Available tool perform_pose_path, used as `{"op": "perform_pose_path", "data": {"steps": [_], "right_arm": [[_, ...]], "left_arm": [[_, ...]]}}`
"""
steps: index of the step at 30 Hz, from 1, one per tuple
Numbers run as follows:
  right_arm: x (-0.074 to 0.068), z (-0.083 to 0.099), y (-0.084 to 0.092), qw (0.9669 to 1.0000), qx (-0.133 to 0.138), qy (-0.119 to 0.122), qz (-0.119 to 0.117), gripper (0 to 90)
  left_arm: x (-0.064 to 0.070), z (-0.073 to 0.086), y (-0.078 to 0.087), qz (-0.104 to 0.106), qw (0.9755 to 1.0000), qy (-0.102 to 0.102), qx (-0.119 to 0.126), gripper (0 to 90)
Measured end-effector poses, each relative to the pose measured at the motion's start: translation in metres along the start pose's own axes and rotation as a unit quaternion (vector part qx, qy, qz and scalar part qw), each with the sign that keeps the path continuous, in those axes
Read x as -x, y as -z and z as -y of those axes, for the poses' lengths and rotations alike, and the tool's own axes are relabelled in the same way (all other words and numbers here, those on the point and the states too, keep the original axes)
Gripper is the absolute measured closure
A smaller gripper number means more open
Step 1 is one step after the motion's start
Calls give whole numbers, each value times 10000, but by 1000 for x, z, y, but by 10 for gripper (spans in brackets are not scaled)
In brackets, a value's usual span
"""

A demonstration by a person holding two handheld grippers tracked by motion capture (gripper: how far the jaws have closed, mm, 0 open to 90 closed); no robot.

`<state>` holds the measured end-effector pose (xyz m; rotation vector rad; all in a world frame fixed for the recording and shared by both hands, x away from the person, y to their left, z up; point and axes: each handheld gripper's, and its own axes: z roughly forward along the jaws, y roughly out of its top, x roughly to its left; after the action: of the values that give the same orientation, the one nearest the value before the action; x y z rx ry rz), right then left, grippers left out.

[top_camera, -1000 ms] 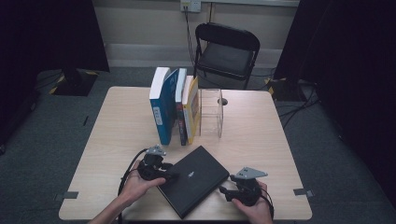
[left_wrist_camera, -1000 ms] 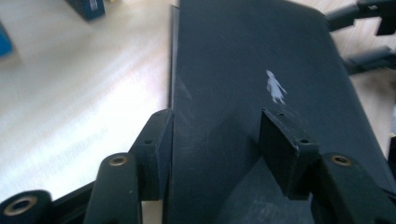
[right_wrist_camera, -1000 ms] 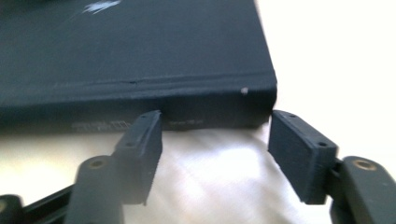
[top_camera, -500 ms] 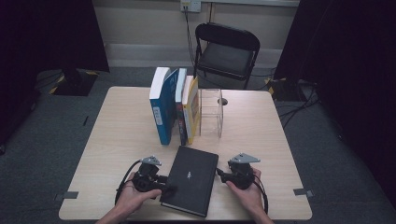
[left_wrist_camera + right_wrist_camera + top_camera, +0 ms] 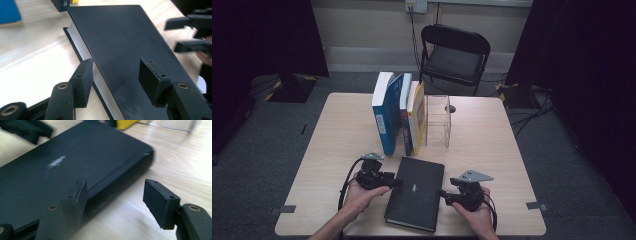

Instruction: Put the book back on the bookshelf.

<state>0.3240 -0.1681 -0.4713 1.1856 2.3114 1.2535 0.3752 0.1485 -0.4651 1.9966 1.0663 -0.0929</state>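
At the black book's (image 5: 416, 192) sides, both tongs level.

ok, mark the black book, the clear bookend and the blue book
black book (image 5: 416, 192), high view, middle of its top cover
clear bookend (image 5: 438, 120), high view, its near see-through wall
blue book (image 5: 387, 117), high view, its cover

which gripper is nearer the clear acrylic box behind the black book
Right, narrowly. The right gripper sits at the black book's right edge, below the clear box. The left gripper is at the book's left edge, further left of the box.
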Motion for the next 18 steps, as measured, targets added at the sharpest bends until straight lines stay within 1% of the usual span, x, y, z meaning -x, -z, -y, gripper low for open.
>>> {"op": "perform_pose_path", "data": {"steps": [1,2,4,5,6,7,8,10,13,14,15,16,17,18], "right_arm": [[-3,0,-1,10000,-18,37,-58,373],[-5,1,-3,9999,-24,89,-53,379],[-3,0,-4,10000,10,86,-22,389],[-2,0,-5,10000,18,88,-32,389],[-1,0,-6,9999,60,81,-29,390],[1,0,-7,9999,63,18,-76,391],[2,0,-7,9999,64,21,-98,391],[2,0,-8,9999,85,24,-105,395],[4,0,-9,9998,112,81,-162,421],[4,0,-9,9997,115,95,-175,426],[4,0,-9,9997,122,115,-180,434],[4,0,-9,9996,129,159,-185,434],[4,-1,-9,9996,138,197,-165,434],[4,-1,-10,9996,131,194,-174,434]], "left_arm": [[0,0,0,-87,10000,-48,-3,505],[-1,0,0,-100,9999,-11,15,538],[-3,3,3,-61,10000,28,20,635],[-3,5,4,-16,10000,18,6,636],[-1,7,5,-15,10000,-21,-12,623],[0,8,5,-21,10000,-53,-54,615],[0,8,6,-15,9999,-69,-79,605],[2,9,5,-36,10000,-39,-56,590],[4,11,6,-48,9999,32,-90,581],[4,12,7,-27,9999,67,-109,579],[3,14,8,41,9998,135,-121,579],[1,16,8,200,9994,244,-166,577],[0,17,8,381,9984,367,-212,577],[1,20,8,370,9984,386,-173,571]]}}
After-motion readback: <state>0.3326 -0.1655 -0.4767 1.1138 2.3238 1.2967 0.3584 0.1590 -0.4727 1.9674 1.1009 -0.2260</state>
